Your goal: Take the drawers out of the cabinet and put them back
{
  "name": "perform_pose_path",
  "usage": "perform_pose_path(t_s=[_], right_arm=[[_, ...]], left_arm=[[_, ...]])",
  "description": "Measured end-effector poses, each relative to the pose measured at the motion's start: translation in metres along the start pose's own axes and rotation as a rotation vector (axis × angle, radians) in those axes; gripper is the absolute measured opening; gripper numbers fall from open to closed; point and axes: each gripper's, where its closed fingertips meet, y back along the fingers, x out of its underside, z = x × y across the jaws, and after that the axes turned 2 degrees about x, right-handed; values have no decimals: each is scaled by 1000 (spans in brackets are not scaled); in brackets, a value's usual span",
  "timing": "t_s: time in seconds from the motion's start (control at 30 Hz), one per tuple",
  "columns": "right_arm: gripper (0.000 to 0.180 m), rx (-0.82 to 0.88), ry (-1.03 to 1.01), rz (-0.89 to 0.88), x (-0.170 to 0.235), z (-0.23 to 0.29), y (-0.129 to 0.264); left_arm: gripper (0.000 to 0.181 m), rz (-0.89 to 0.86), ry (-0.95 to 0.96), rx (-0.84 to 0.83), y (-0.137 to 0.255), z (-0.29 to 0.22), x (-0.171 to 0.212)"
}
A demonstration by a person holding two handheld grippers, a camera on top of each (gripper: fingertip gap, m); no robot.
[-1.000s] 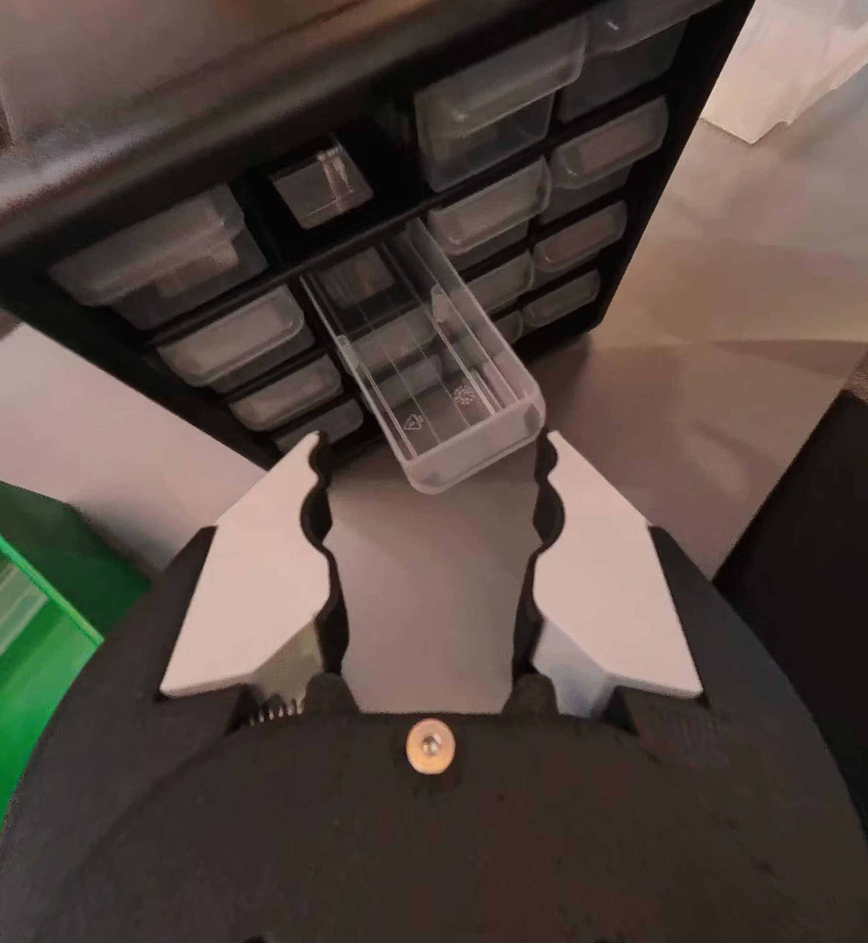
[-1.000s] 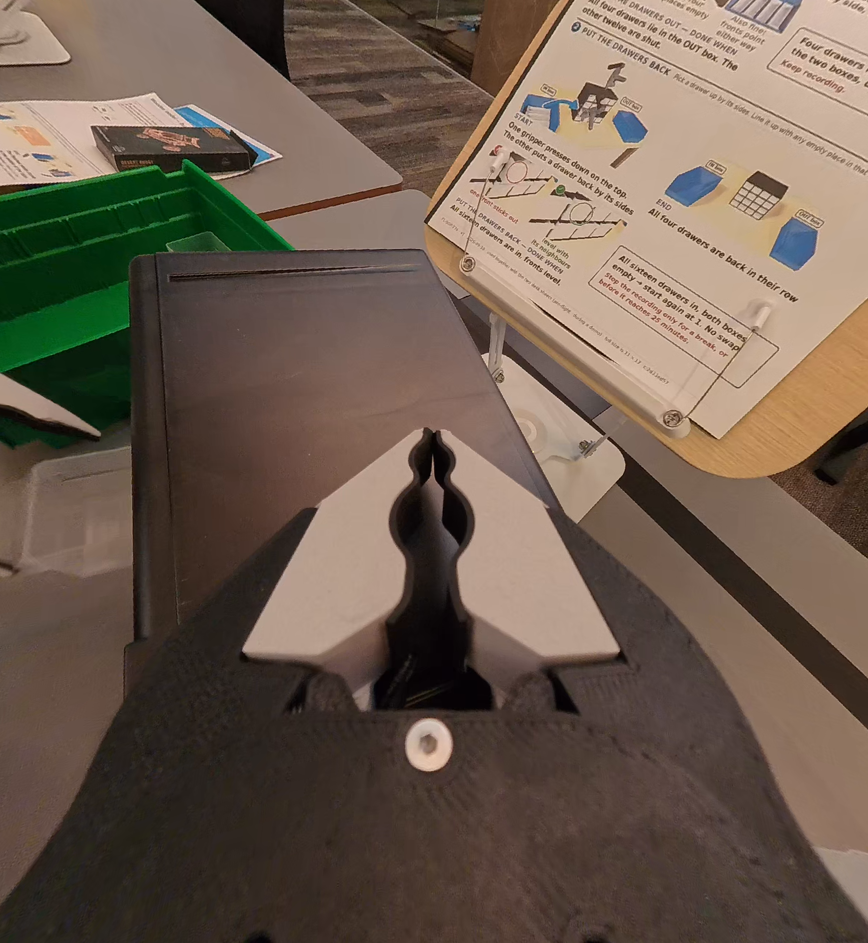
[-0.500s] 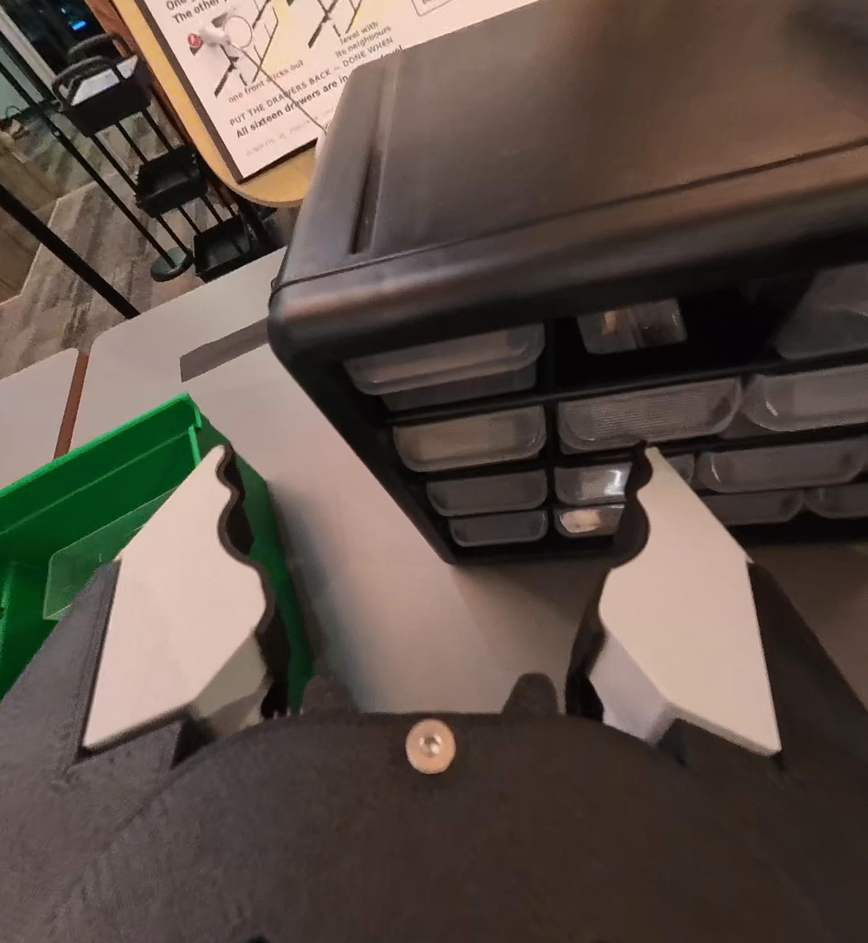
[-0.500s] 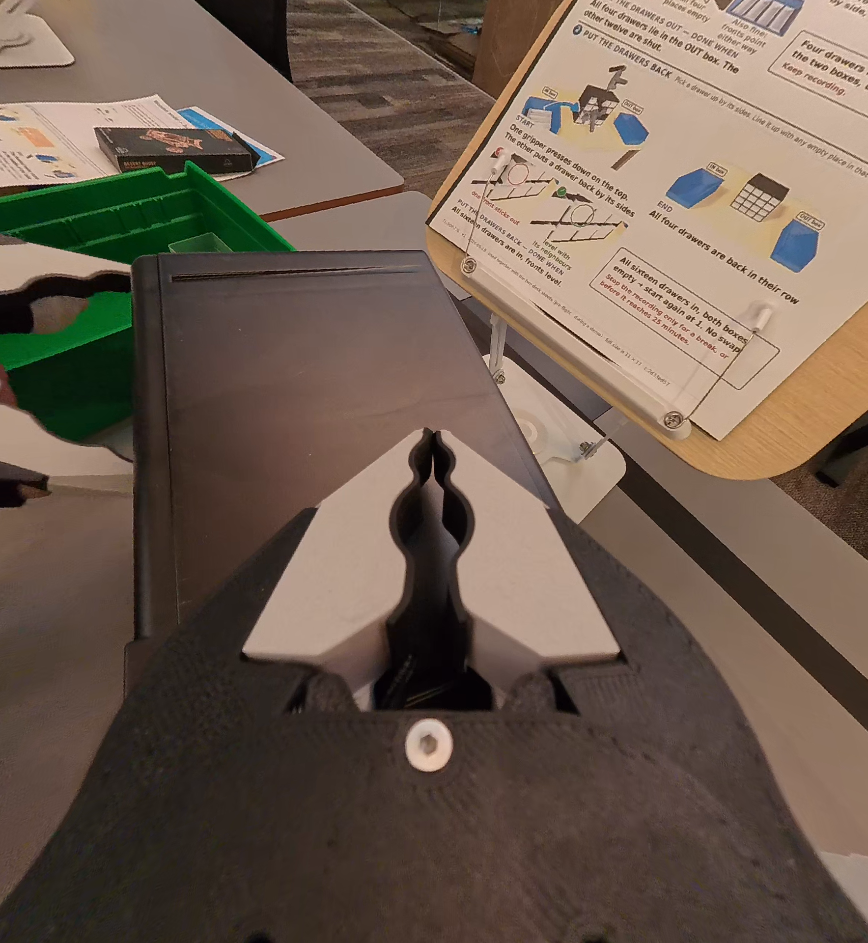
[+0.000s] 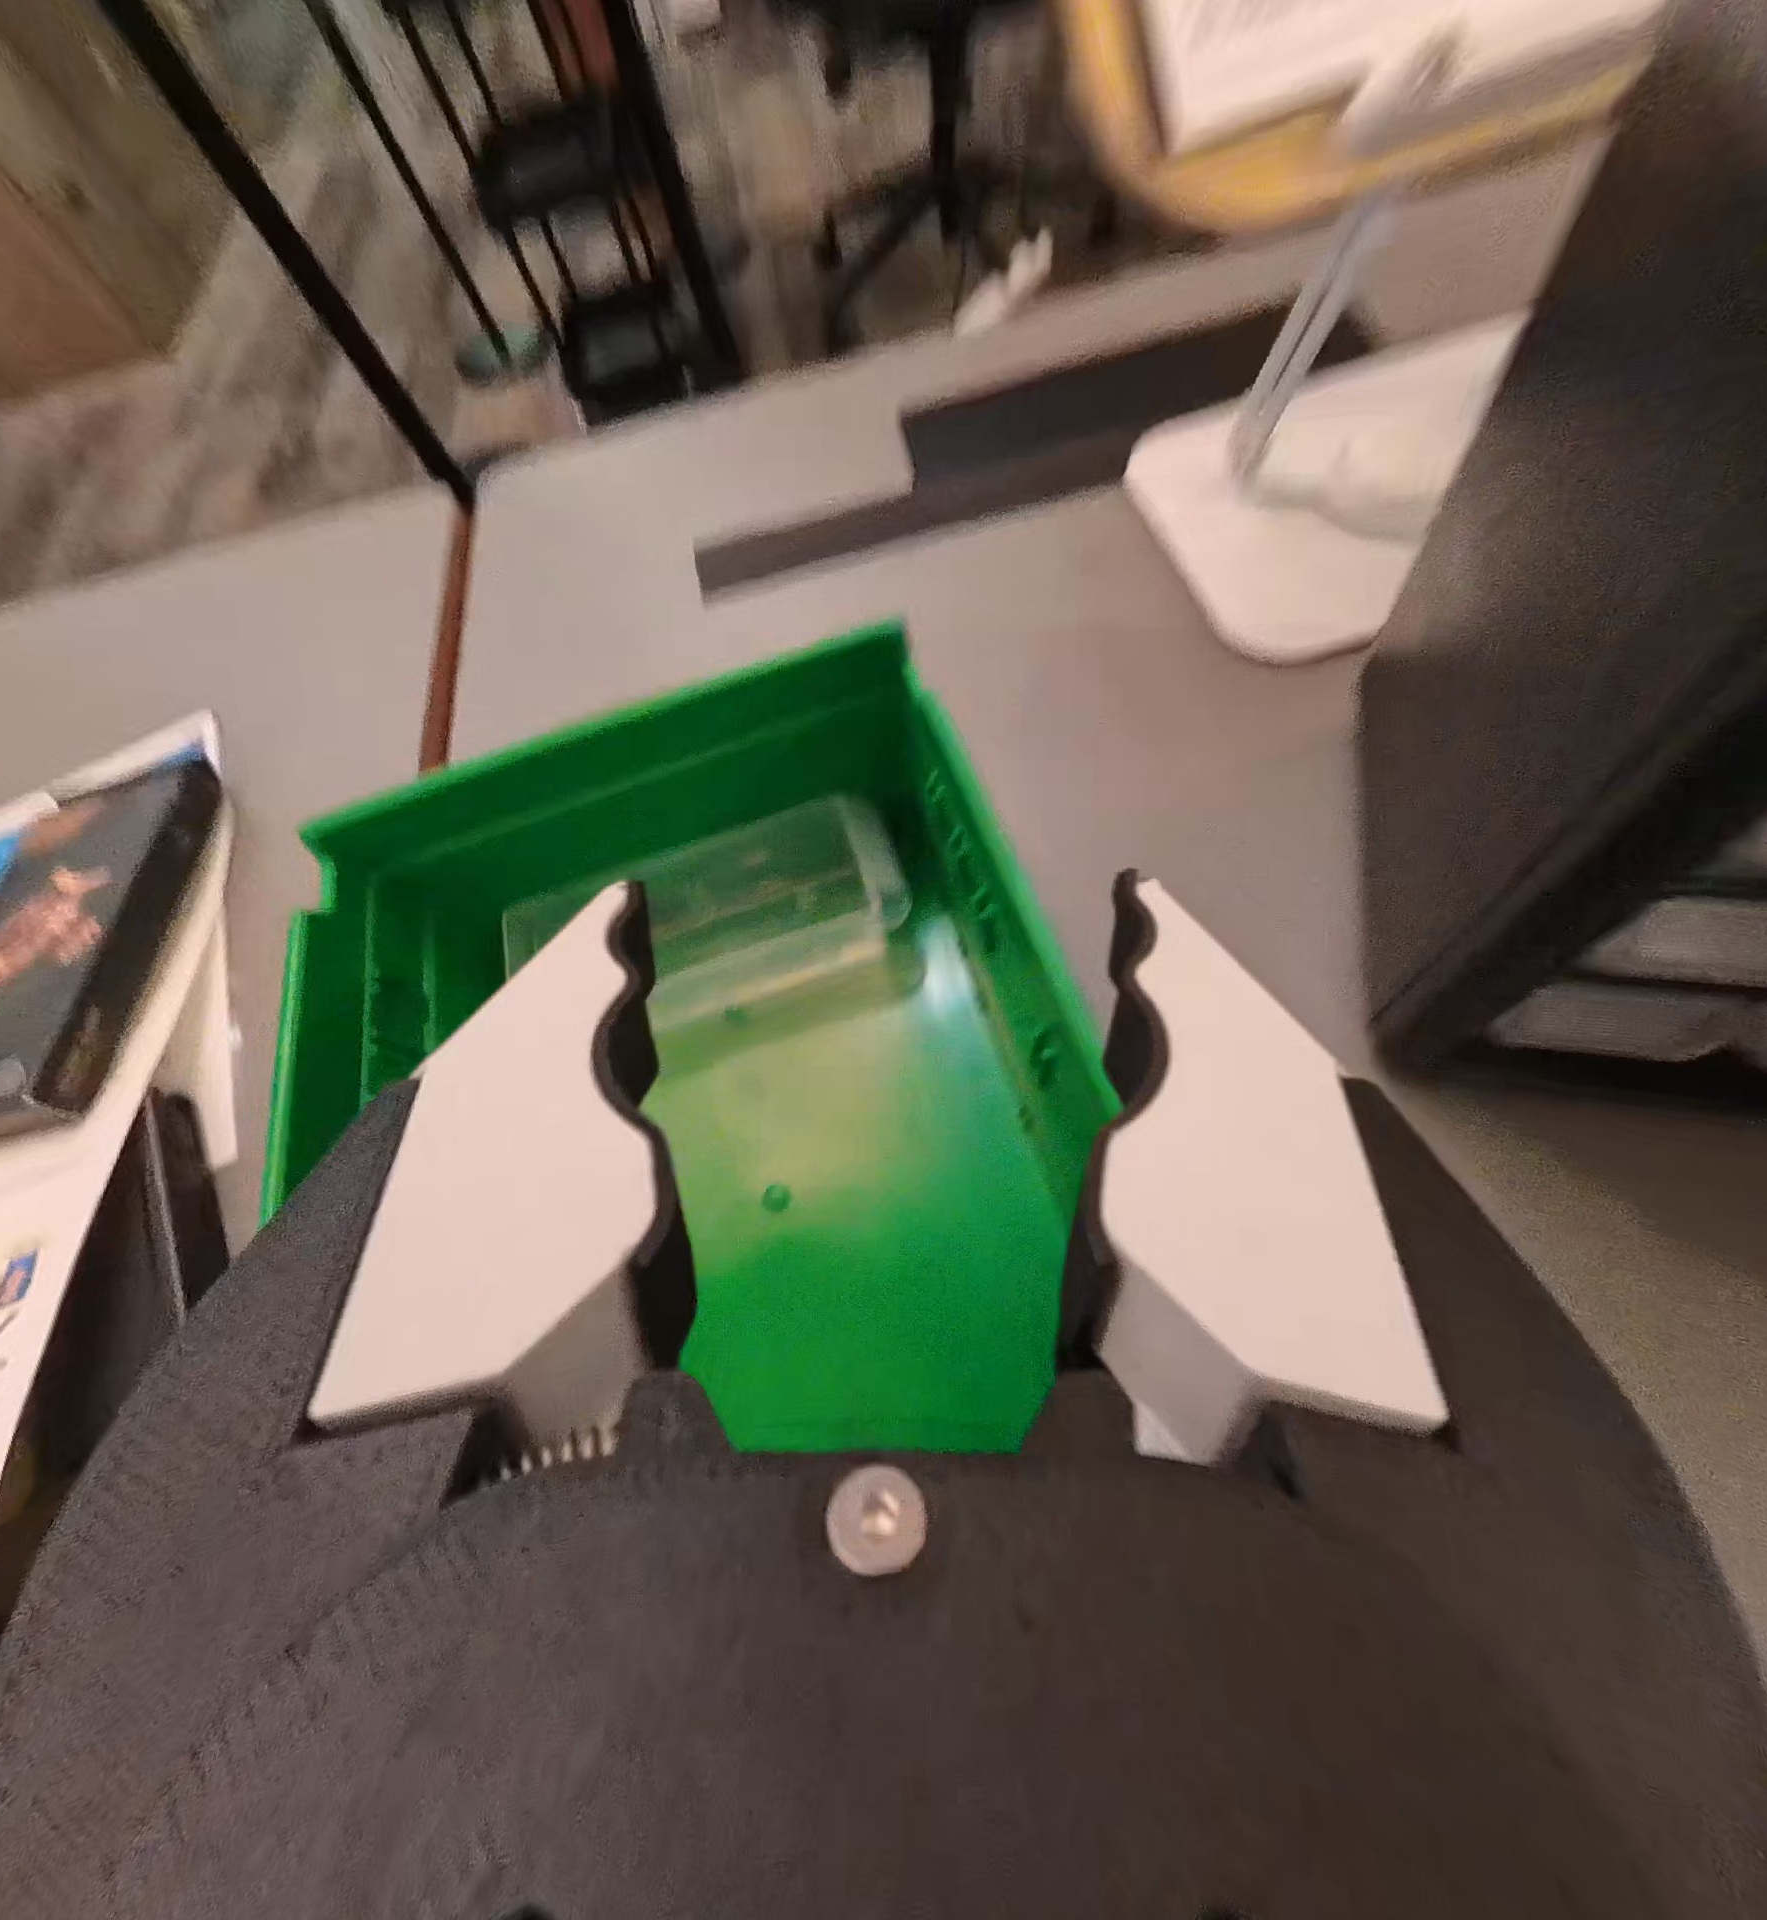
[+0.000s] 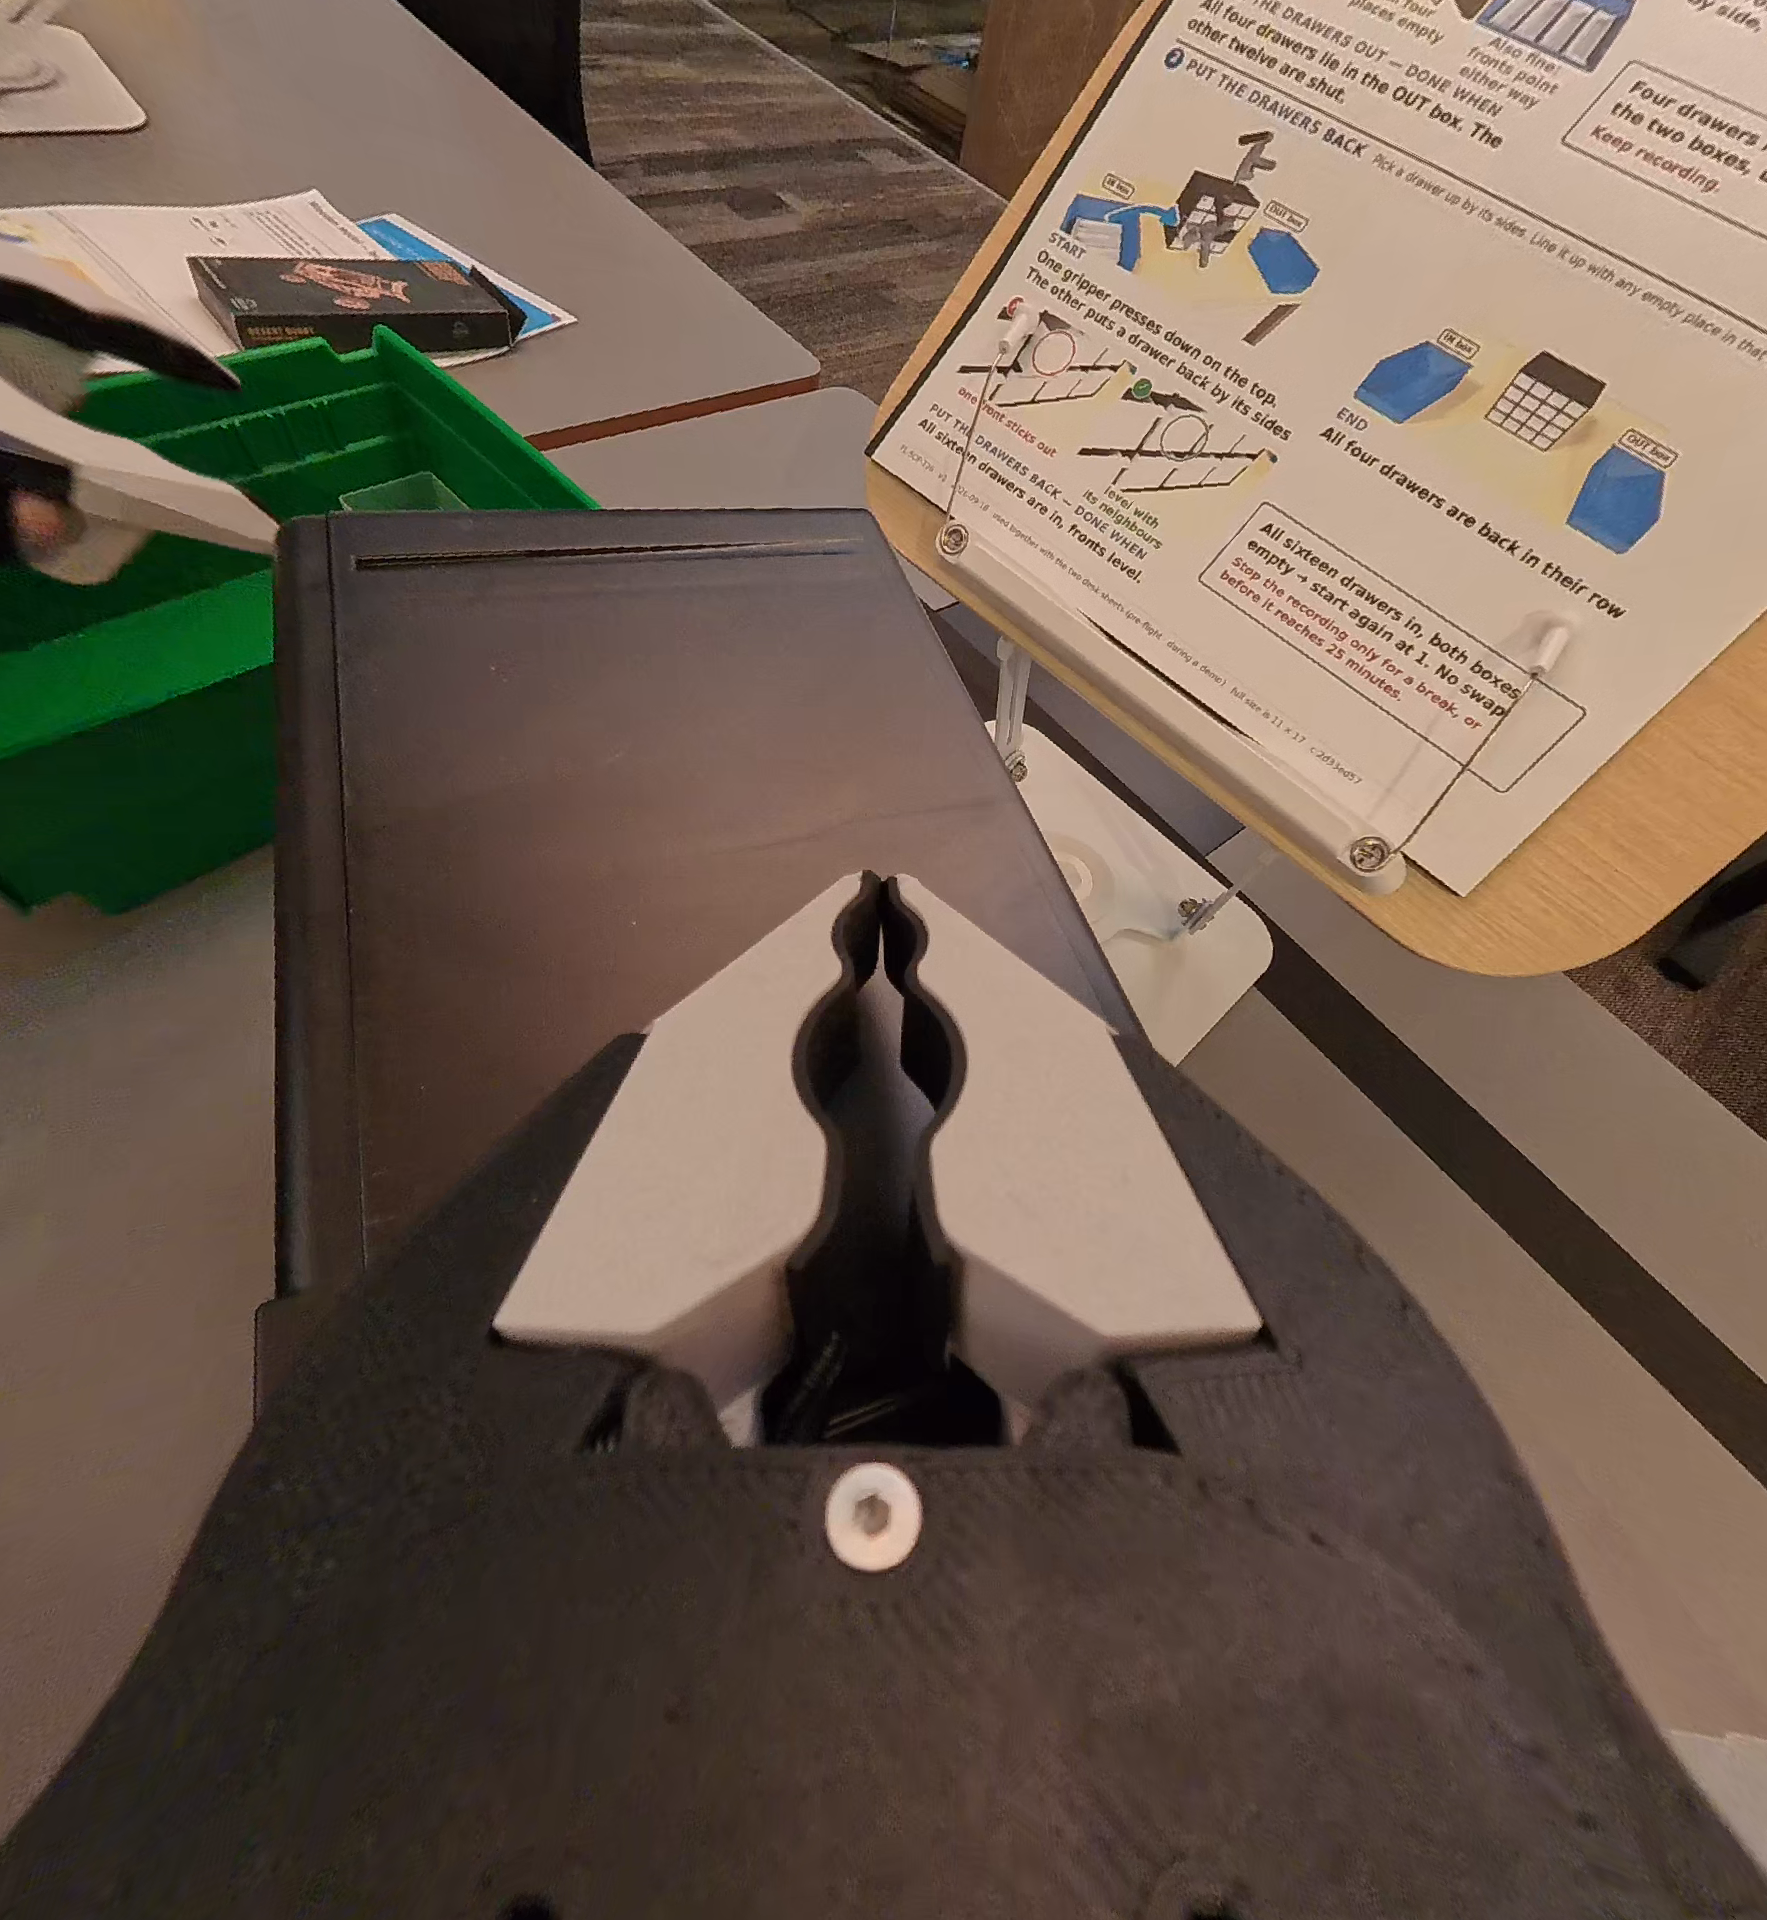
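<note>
I am holding my left tongs (image 5: 874, 914) spread apart and empty above the green bin (image 5: 640, 748) on the desk (image 5: 1170, 831). 1 clear drawer (image 5: 754, 914) is lying inside the bin, just beyond the tips. I am keeping my right tongs (image 6: 879, 894) closed together, holding nothing, over the black cabinet (image 6: 598, 748) top; the bin is sitting to their left.

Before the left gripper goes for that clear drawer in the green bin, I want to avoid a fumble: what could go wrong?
The open left gripper hovers over the green bin; the clear drawer lies at the far end beside the wall, so a finger could catch the wall. The view is blurred, so aim may be off. The shut right gripper on the cabinet looks needed to steady it.
</note>
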Motion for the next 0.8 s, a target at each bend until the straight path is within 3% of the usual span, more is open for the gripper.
perform_pose_path(t_s=[0.07, 0.13, 0.43, 0.53, 0.63, 0.8], right_arm=[[0, 1, 0, 3, 0, 0, 0], [0, 1, -1, 3, 0, 0, 0], [0, 4, -1, 11, 1, 0, -1], [0, 4, 0, 12, 1, 0, -1], [0, 3, 0, 12, 1, 0, -1], [0, 3, 0, 10, 1, 0, -1]], left_arm=[[80, 178, 22, 50, -27, 14, 30], [68, 200, 36, 55, -52, 28, 39], [68, 321, 83, 218, -133, 14, 64], [56, 370, 72, 227, -142, 12, 77], [20, 390, 74, 268, -138, 7, 78], [17, 362, 15, 240, -122, 16, 76]])
